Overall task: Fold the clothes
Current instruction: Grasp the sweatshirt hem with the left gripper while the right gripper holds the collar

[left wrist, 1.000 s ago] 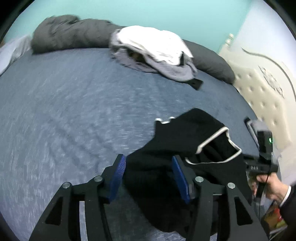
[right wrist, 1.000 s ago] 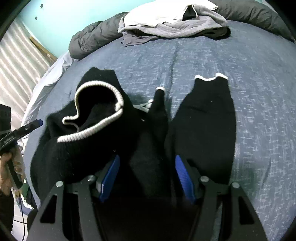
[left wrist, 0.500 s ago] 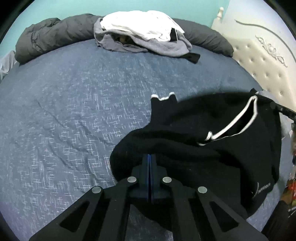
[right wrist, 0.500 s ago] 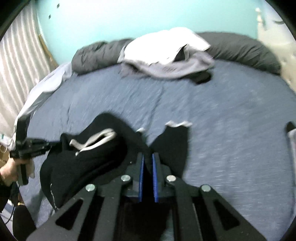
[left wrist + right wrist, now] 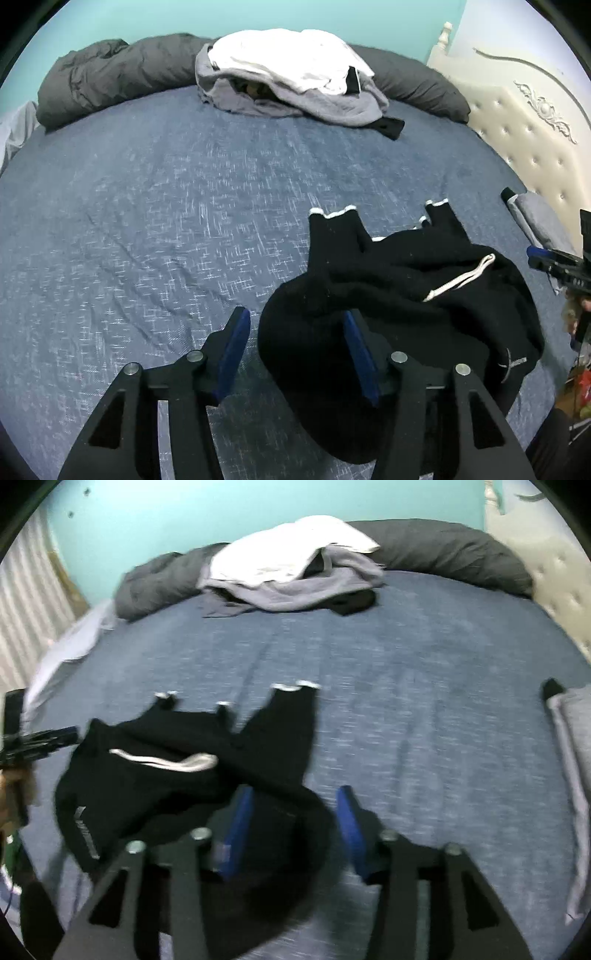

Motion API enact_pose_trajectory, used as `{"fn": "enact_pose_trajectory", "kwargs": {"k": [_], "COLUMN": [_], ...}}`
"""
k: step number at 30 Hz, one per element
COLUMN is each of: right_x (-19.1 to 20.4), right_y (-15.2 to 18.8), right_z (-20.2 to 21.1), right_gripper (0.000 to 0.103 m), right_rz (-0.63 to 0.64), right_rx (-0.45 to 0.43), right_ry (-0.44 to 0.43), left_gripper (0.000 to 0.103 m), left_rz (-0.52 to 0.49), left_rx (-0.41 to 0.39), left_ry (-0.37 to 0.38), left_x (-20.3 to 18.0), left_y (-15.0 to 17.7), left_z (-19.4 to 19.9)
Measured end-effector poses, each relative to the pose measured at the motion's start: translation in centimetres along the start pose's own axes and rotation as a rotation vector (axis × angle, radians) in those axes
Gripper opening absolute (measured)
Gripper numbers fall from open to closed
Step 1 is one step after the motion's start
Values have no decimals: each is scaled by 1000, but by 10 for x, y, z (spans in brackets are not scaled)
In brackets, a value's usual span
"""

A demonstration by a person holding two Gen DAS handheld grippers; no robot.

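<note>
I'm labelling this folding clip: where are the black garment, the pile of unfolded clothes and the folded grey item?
black garment [image 5: 406,295]: left wrist view, crumpled body.
pile of unfolded clothes [image 5: 288,70]: left wrist view, white top layer.
folded grey item [image 5: 580,746]: right wrist view, upper face.

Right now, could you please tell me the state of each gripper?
Left gripper: open, holding nothing, over the edge of the black garment.
Right gripper: open, holding nothing, above that garment.

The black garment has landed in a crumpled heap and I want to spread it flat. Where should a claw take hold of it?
Probably the black garment's white-trimmed leg cuff, which lies flat and apart from the bunched middle. Come in low from the near side, along the blue bedsheet, so one finger can slide under the hem. Both the left claw and right claw are open.
</note>
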State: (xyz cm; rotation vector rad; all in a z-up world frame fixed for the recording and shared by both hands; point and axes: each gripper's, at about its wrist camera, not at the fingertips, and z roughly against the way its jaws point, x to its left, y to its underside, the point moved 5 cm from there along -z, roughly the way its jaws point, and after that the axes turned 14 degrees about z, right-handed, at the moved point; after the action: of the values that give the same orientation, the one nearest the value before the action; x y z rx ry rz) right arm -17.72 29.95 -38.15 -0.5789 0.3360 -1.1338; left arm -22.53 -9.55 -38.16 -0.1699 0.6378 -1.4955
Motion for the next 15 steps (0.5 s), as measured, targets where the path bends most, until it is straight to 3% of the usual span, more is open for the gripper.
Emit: {"fn": "enact_pose_trajectory", "kwargs": {"k": [6,12,15], "right_x": [33,55,59], "right_y": [-2,-10,-15], "right_z": [-29,-69,-82], "right_gripper": [58,61,61], "right_rz": [130,181,184], "right_rx": [24,78,82], "right_ry": [-124,-134,-143], "left_gripper": [58,58,41], "left_rz": [-41,-81,-101], "left_rx": [21,38,40], "left_ry": [16,30,32], "left_x": [-7,-14,-16], "left_y": [7,13,15], "left_z": [-15,-27,-30]}}
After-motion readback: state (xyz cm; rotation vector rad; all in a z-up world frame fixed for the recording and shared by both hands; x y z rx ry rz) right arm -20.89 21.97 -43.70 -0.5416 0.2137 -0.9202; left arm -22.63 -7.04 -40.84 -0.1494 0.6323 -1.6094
